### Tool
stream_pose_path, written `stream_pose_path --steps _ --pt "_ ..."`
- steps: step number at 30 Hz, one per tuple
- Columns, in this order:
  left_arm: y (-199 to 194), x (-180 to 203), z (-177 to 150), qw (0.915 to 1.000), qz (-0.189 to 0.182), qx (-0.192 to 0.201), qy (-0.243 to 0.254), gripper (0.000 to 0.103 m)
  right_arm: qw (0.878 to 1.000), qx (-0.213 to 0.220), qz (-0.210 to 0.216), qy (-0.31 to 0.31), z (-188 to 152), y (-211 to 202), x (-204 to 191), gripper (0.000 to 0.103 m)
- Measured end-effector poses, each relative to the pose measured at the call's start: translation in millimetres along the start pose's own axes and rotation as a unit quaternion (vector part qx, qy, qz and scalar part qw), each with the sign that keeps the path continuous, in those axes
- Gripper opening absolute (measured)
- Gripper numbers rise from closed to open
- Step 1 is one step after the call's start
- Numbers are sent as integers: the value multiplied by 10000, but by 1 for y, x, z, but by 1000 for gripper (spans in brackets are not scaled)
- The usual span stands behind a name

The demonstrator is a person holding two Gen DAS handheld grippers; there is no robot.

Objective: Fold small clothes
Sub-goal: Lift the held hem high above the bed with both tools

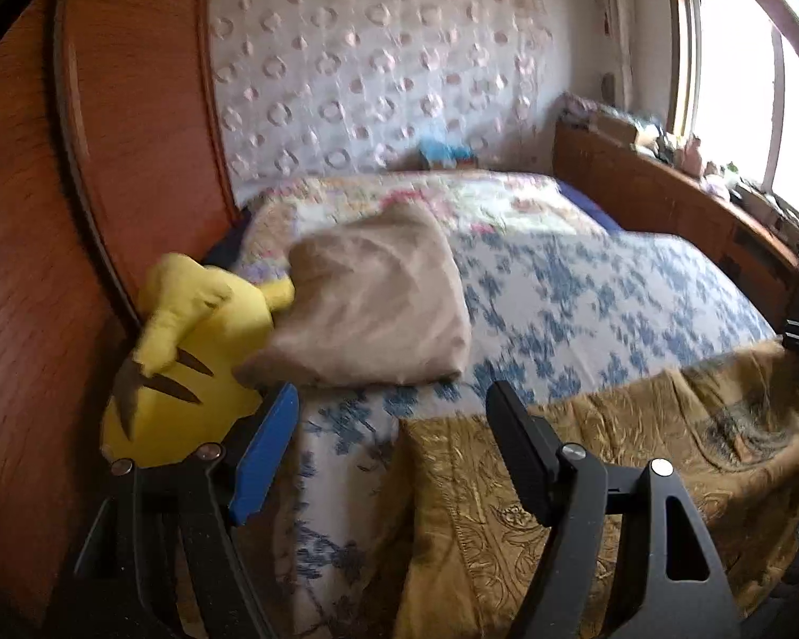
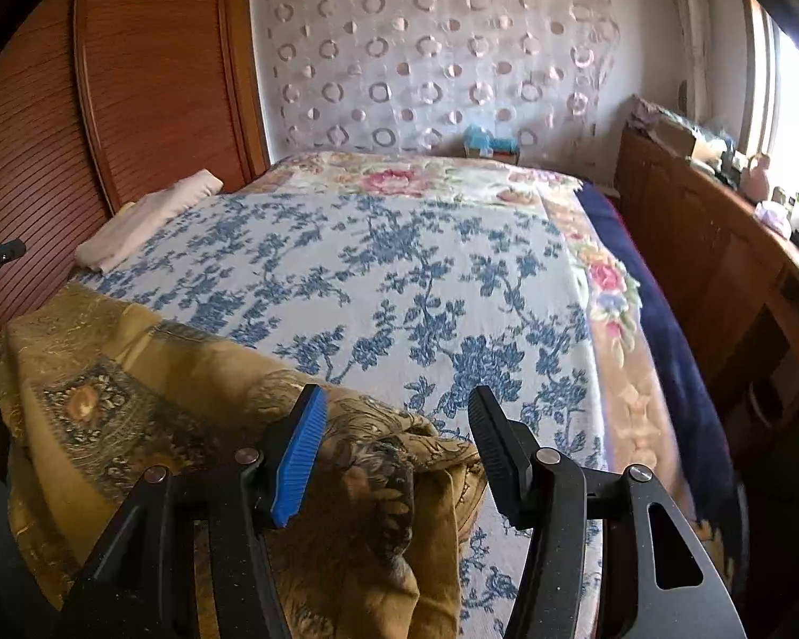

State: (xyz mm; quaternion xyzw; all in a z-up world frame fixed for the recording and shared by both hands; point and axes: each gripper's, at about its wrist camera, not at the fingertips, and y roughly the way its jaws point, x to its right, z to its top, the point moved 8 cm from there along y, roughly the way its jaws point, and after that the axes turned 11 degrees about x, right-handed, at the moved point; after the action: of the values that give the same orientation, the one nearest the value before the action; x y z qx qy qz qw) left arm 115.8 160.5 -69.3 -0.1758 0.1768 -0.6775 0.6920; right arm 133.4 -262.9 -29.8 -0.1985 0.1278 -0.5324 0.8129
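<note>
Blue-flowered bedding covers the bed (image 2: 399, 277), and a gold patterned cloth (image 2: 133, 373) lies rumpled across its near edge, with a folded beige piece (image 1: 378, 293) set aside by a yellow plush toy (image 1: 181, 351). Both the left gripper (image 1: 394, 399) and right gripper (image 2: 397, 404) hang spread and empty over it. Thin, limp and likely slippery, it would best be pinched at two corners of one hem.

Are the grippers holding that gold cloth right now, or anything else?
No, nothing is held. The left gripper and the right gripper are both open, with the gold cloth lying loose on the bed under them.
</note>
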Motion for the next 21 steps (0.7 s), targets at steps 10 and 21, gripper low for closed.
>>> stream_pose_path --steps 10,21 --pt "40 5 -44 9965 -81 -831 95 74 9997 -216 -71 106 -6 15 8 65" --pt "55 6 -60 9934 -183 -1130 5 74 9991 -386 -104 113 -15 23 12 69"
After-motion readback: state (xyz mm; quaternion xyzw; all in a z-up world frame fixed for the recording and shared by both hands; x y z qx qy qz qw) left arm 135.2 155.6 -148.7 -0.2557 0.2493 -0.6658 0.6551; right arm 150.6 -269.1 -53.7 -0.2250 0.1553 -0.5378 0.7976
